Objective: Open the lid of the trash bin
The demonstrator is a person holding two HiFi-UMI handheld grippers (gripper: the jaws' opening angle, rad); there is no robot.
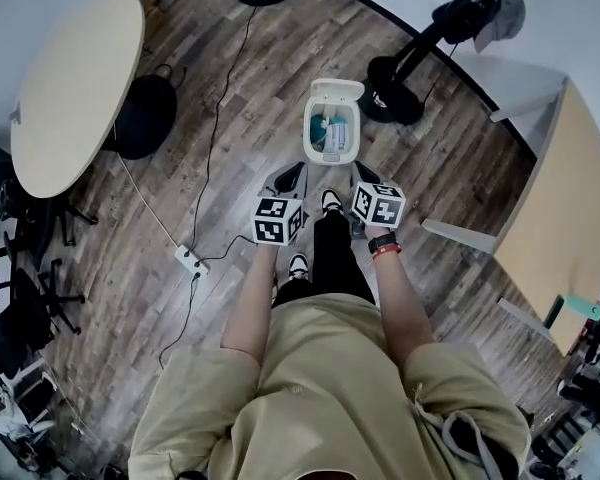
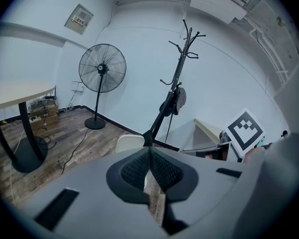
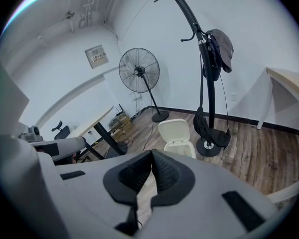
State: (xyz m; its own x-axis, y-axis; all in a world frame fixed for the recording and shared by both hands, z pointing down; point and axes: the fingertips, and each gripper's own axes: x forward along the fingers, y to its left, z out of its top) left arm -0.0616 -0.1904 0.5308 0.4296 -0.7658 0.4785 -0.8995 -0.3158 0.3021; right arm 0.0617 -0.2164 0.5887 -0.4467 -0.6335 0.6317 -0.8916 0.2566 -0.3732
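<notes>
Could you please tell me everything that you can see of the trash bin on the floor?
The trash bin is small, cream-white and rounded-rectangular, plastic by its look, and stands upright on the wooden floor. Its hinged lid is open, tipped back on the far side. Inside lies some rubbish, whitish and teal. The bin stands just ahead of the person's shoes, near the coat stand's base. Only the floor touches it.

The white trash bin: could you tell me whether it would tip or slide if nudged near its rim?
Probably slides: the trash bin looks like thin plastic, likely light, on smooth wood floor. Its raised lid may shift weight rearward, favouring a tip.
</notes>
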